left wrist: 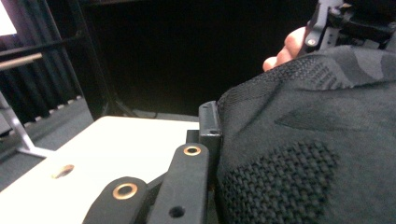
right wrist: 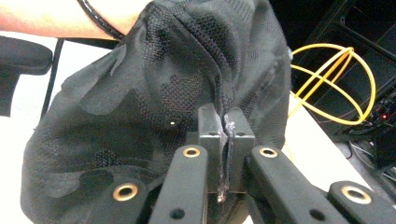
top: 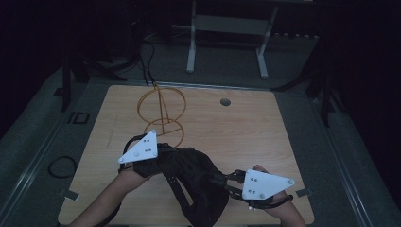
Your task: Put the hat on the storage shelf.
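My right gripper (right wrist: 226, 154) is clenched on a seam fold of the black mesh cap (right wrist: 154, 107), its jaws pressed together with only a thin ridge of fabric between them; my left gripper (top: 158, 158) bites the opposite edge, one jaw showing outside the cloth in the left gripper view and the cloth bunched against it, so I judge it closed on the cap as well, though the second jaw is hidden. The cap hangs between the two grippers over the near middle of the wooden table (top: 246, 127), sagging toward the near edge; beyond it, toward the far left, stands the yellow wire stand (top: 161, 111), its round loops upright and apart from the cap; a small round hole (top: 225, 102) sits farther right on the tabletop.

As I read it, the step in hand is to spread the cap open and bring it to the wire stand; to do that well I should keep both grips firm, pull gently apart so the opening stays wide, lift the sagging crown clear of the table, and approach the top loop from above rather than from the side, lest the light frame tip.
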